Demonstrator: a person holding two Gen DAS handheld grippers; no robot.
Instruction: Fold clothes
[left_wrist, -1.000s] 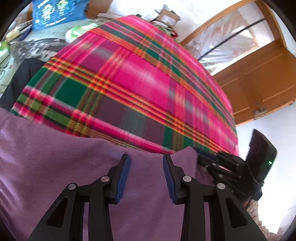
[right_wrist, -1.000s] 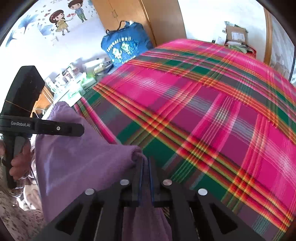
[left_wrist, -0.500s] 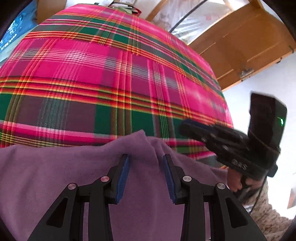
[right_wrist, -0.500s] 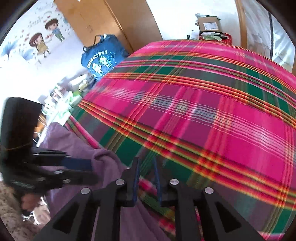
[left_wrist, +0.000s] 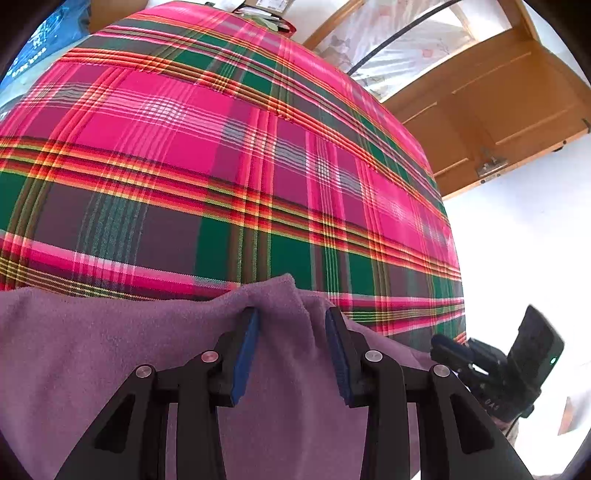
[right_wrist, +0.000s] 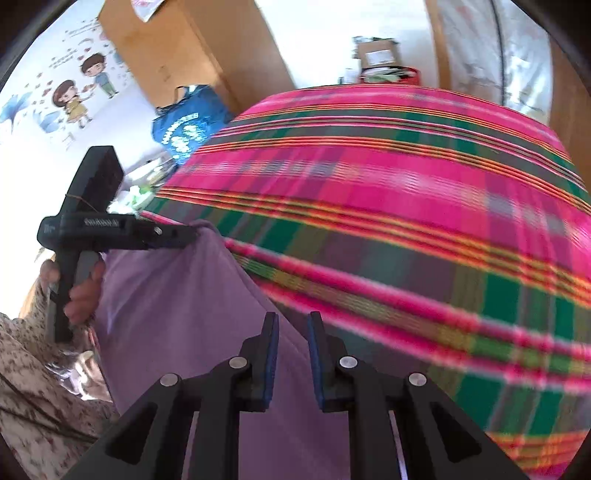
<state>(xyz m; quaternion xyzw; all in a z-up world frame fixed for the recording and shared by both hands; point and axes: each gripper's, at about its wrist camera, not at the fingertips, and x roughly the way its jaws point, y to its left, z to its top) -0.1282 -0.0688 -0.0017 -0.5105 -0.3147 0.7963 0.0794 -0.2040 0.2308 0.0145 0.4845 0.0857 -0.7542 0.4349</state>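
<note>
Left wrist view first: the purple garment (left_wrist: 155, 354) lies at the near edge of the plaid bedspread (left_wrist: 229, 155), a raised fold of it poking up between the spread fingers of the left gripper (left_wrist: 291, 332). Those jaws are parted, nothing pinched. Off to the right, the right gripper (left_wrist: 448, 350) sits low beside the cloth's edge.

Over to the right wrist camera, and the right gripper (right_wrist: 291, 332) has its jaws apart too, released, hovering over the garment (right_wrist: 177, 295) where its edge meets the bedspread (right_wrist: 406, 206). The left gripper (right_wrist: 184, 234) reaches in from the left, its tip touching the top corner of the purple cloth, a hand (right_wrist: 79, 295) wrapped round its handle. White lettering runs along that gripper's body (too blurred to read).

Further out, a blue bag (right_wrist: 188, 122) with white printed characters, unreadable from here, rests against a wooden wardrobe (right_wrist: 184, 48). Cartoon children stickers (right_wrist: 79, 92) decorate the wall. Beyond the bed's far end, a cardboard box (right_wrist: 378, 53) stands above a red container (right_wrist: 391, 75) stuffed with something I can't make out.
</note>
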